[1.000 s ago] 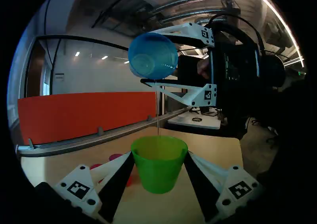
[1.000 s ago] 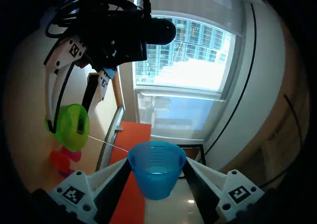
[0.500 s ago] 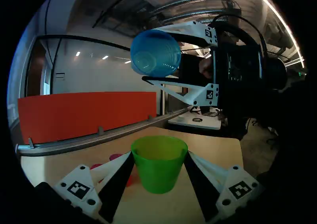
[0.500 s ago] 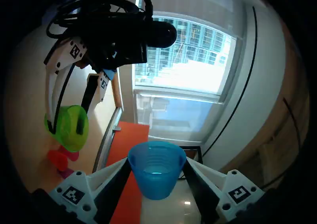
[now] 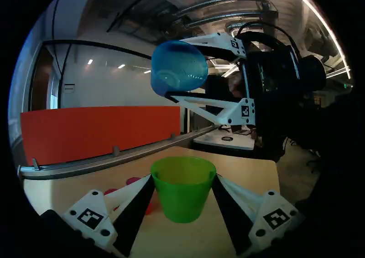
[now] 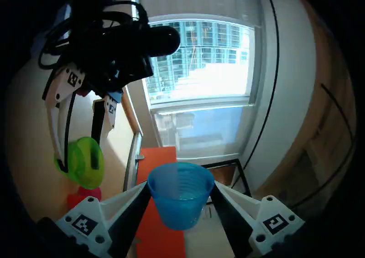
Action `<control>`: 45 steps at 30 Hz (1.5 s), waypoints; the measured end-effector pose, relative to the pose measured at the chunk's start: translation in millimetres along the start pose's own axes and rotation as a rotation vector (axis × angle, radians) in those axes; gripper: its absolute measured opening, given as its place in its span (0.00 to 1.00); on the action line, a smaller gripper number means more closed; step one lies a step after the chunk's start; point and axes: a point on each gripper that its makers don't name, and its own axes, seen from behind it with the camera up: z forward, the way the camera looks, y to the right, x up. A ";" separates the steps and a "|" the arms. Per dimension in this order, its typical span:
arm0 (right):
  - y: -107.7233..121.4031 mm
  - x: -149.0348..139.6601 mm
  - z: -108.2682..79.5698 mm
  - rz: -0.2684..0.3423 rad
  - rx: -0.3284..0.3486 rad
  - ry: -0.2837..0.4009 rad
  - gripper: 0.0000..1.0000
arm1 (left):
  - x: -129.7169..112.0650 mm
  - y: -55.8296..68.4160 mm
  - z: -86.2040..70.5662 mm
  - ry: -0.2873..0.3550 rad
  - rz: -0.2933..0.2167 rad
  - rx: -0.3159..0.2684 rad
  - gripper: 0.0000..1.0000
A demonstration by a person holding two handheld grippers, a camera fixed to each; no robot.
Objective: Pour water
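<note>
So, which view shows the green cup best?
The left gripper view: the green cup is large and central between the fingers of the left gripper, rim and wall clear. The right gripper view shows the cup small, off to one side, partly crossed by a dark finger.

The right gripper [image 6: 180, 193] clamps a blue cup [image 6: 180, 208]; farther left, the left gripper [image 6: 78, 159] grips a tilted green cup [image 6: 81, 167]

A pale wooden table [image 5: 246, 171] is carrying a few small red and pink cups [image 5: 133, 180], sitting close together.
</note>
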 end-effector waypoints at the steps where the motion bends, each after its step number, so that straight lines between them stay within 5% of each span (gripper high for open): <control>1: -0.1 0.1 -0.9 0.030 0.000 0.003 0.89 | 0.1 0.1 -0.2 0.000 0.000 0.000 0.85; 17: -13.0 3.5 -16.4 0.530 0.032 0.025 0.90 | 2.0 0.2 -0.5 -0.002 0.010 0.002 0.85; 36: -20.1 21.8 -24.8 1.194 0.133 0.065 0.90 | 4.4 -1.3 -0.7 -0.005 0.020 0.009 0.85; 41: -20.6 25.3 -26.2 1.316 0.169 0.083 0.90 | 3.7 -2.0 0.3 -0.007 0.021 0.012 0.85; 45: -21.9 19.7 -25.6 1.343 0.172 0.075 0.90 | 2.0 -3.6 1.0 -0.012 0.021 0.015 0.85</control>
